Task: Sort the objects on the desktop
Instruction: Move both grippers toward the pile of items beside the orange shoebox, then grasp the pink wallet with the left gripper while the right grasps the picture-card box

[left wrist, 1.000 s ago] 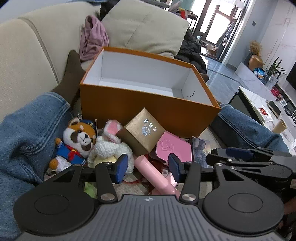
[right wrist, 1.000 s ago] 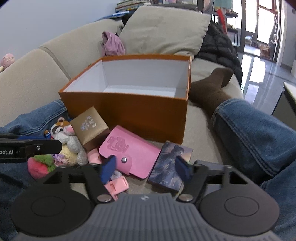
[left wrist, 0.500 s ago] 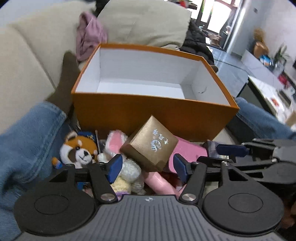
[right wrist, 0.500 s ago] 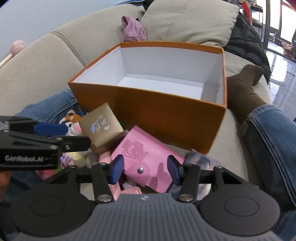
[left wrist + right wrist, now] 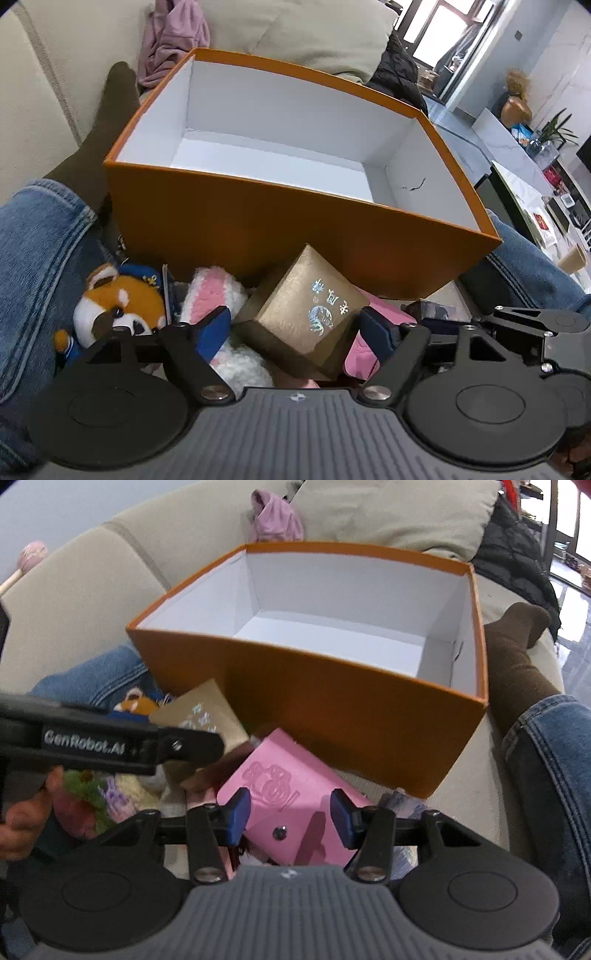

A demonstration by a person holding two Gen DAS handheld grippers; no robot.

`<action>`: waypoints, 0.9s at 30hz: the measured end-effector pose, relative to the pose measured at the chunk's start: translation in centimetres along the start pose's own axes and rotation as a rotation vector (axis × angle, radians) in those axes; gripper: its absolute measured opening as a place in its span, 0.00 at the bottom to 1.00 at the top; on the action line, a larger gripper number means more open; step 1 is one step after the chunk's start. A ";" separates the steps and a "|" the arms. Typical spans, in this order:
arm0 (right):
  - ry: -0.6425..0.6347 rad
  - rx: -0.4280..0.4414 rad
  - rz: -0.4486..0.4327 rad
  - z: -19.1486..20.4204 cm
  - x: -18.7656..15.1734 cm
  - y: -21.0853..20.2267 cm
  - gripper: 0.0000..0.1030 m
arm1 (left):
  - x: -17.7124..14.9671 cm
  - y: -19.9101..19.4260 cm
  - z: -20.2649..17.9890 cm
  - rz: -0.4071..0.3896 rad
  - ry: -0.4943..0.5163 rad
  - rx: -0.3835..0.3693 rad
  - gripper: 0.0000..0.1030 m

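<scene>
Clutter lies heaped on the sofa between a person's jeans-clad legs, just in front of an open orange box (image 5: 258, 229) whose white inside holds nothing. The left hand-held gripper (image 5: 295, 328) has its jaws opening wide, and a tilted gold gift box (image 5: 306, 314) sits between its blue pads (image 5: 212, 328) with a gap showing on either side, so nothing is gripped. To the left of the gold box lie a white and pink plush (image 5: 214, 295) and a red panda plush (image 5: 118, 302). The right hand-held gripper (image 5: 290, 819) stands at a middling width over a pink wallet (image 5: 291, 794) with a snap button, its pads to either side of the wallet's near part; whether they touch it cannot be told. The wallet lies against the foot of the orange box, beside the gold box
</scene>
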State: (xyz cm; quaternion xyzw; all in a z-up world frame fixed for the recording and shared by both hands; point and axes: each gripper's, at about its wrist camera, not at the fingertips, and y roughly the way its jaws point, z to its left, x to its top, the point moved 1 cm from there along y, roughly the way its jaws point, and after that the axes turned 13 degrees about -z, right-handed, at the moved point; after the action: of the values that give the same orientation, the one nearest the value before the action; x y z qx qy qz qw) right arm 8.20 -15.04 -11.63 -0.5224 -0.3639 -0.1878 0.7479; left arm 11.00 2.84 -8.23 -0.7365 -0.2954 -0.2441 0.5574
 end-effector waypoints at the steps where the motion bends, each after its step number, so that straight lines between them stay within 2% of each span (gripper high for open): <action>1: -0.013 0.011 0.008 0.2 -0.1 0.1 0.52 | 0.0 0.2 -0.1 0.001 0.009 -0.002 0.89; 5: -0.101 0.016 0.035 1.2 -0.6 1.2 0.59 | -0.2 1.0 0.0 0.017 0.010 -0.032 0.90; 8: -0.146 0.010 0.061 1.8 -1.1 2.4 0.62 | -0.4 1.4 -0.4 0.022 0.054 -0.025 0.90; 12: -0.245 -0.037 0.025 2.9 -1.3 3.3 0.71 | -0.6 1.2 -0.9 0.029 0.096 -0.020 0.90; 14: -0.297 -0.063 0.019 3.3 -1.5 4.0 0.76 | -0.6 0.8 -1.0 0.036 0.081 -0.040 0.89; 16: -0.342 -0.082 0.011 3.9 -1.7 4.4 0.76 | -0.6 0.4 -0.7 0.044 0.050 -0.056 0.89; 19: -0.360 -0.074 0.000 4.1 -1.7 4.0 0.71 | -0.4 -0.4 0.2 0.054 -0.015 -0.092 0.89; 22: -0.323 -0.048 0.001 3.6 -1.3 3.5 0.63 | -0.2 -1.0 1.4 0.058 -0.107 -0.139 0.89; 24: -0.296 -0.027 -0.004 3.4 -1.0 3.0 0.54 | 0.0 -1.3 2.3 0.061 -0.166 -0.169 0.88; 27: -0.272 -0.001 -0.012 3.2 -0.6 2.1 0.40 | 0.3 -1.2 3.4 0.048 -0.261 -0.196 0.81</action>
State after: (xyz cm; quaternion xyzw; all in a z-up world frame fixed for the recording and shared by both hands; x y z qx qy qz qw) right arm 8.08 -11.37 -12.89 -0.5412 -0.4648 -0.1198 0.6904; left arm 10.41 6.44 -8.09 -0.8197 -0.3226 -0.1607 0.4452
